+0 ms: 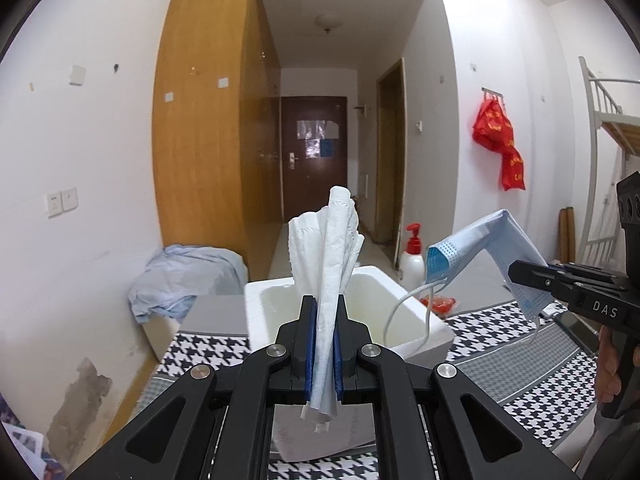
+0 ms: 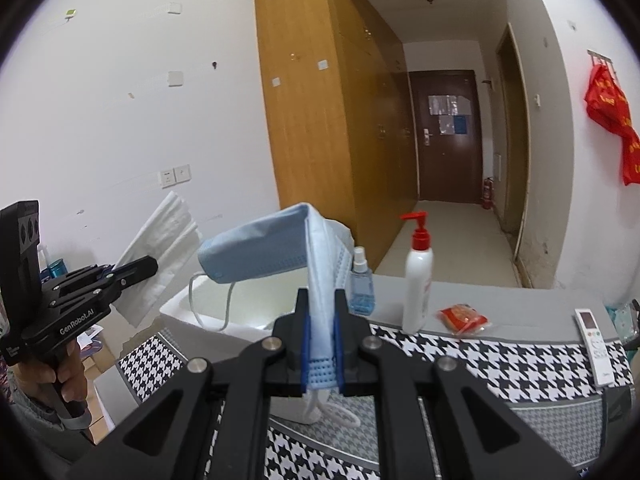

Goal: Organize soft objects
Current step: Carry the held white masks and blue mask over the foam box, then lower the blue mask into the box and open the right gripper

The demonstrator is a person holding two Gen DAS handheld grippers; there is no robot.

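A foam box (image 2: pixel 224 320) sits on a bench (image 2: pixel 500 360) with a patterned cloth. Right of the box stand a small spray bottle (image 2: pixel 362 284) and then a pump bottle (image 2: pixel 418 276). Further right lie a snack packet (image 2: pixel 464 318) and a remote control (image 2: pixel 596 344). Behind the bench a hallway leads to a door (image 2: pixel 446 136), with a wardrobe (image 2: pixel 332 120) along its left wall.

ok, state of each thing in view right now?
left gripper: shut on white tissue
white tissue: held, fanned upward
right gripper: shut on blue mask
blue mask: held, folded over
foam box: open, no lid
pump bottle: upright
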